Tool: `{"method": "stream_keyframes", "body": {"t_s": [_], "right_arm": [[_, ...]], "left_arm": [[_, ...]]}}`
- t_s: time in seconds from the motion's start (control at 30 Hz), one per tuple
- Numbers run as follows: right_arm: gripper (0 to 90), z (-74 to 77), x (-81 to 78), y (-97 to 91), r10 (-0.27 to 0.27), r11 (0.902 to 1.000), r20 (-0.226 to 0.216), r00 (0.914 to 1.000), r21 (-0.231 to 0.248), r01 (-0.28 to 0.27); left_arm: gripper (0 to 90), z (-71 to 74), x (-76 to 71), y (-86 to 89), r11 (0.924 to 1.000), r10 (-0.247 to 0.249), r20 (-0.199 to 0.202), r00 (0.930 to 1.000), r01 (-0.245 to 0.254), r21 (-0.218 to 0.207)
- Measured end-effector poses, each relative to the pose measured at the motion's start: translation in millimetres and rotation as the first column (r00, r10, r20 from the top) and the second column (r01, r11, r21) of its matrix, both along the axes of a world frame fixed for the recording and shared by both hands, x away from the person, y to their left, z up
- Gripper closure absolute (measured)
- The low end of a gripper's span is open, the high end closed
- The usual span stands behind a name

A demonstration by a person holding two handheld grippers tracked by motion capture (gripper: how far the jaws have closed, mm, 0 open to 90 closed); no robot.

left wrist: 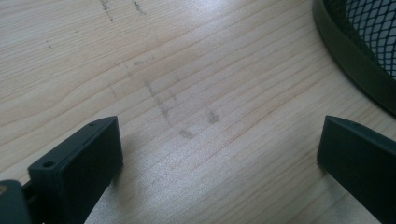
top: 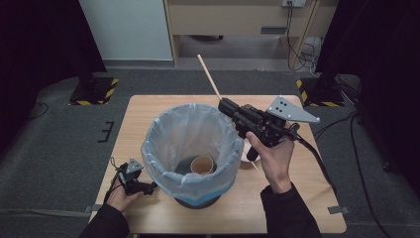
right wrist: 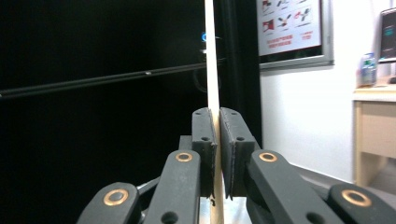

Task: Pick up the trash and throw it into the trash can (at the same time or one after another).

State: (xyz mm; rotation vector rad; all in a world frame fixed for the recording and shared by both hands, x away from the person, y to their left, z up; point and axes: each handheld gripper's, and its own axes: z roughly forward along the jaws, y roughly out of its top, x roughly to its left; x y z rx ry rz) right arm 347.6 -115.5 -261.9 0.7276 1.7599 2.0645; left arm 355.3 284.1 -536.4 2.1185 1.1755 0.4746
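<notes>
High view shows your right hand-held gripper (top: 227, 105) clenched on a wooden chopstick (top: 208, 77) above the lined bin (top: 192, 148), not yet dropped beside the paper cup (top: 202, 165); your left hand-held gripper (left wrist: 219, 154) rests released on the tabletop (left wrist: 177, 70).

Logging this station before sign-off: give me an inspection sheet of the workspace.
Surface: light wooden table, faint scuff marks.
Job's things: thin pale wooden stick held above the black mesh bin with translucent bag liner; brown paper cup lies inside.
Clutter: white item behind the right hand, unclear.
Grippers: right gripper shut on the stick; left gripper open, beside the bin.
Cables: black cable trails from the right gripper.
Surroundings: grey carpet, hazard-striped stand bases.
</notes>
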Motion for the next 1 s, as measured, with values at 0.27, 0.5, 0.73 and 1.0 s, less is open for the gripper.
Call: {"method": "stream_keyframes", "body": {"t_s": [0.27, 0.5, 0.73, 1.0], "right_arm": [[85.4, -7.0, 3.2, 13.8, 0.012, 0.9992, -0.02, 0.9997, -0.037, -0.013], [77.0, -9.8, 7.1, 23.2, 0.029, 0.9965, -0.035, 0.999, -0.078, -0.031], [69.8, -2.8, 8.6, 13.6, -0.005, 0.9986, -0.02, 0.9998, -0.053, 0.004], [57.2, -0.7, 15.3, -23.4, -0.14, 0.9893, -0.007, 0.9902, -0.043, 0.139]], "left_arm": [[0.0, 0.0, 0.0, 0.0, 1.0, -0.001, 0.0, 1.0, 0.001, 0.001], [0.0, 0.0, 0.0, 0.0, 1.0, -0.001, 0.0, 1.0, 0.001, 0.0], [0.0, 0.0, 0.0, 0.1, 1.0, -0.001, 0.0, 1.0, 0.001, 0.001], [0.0, 0.0, 0.0, 0.0, 1.0, -0.001, 0.0, 1.0, 0.001, 0.0]]}}
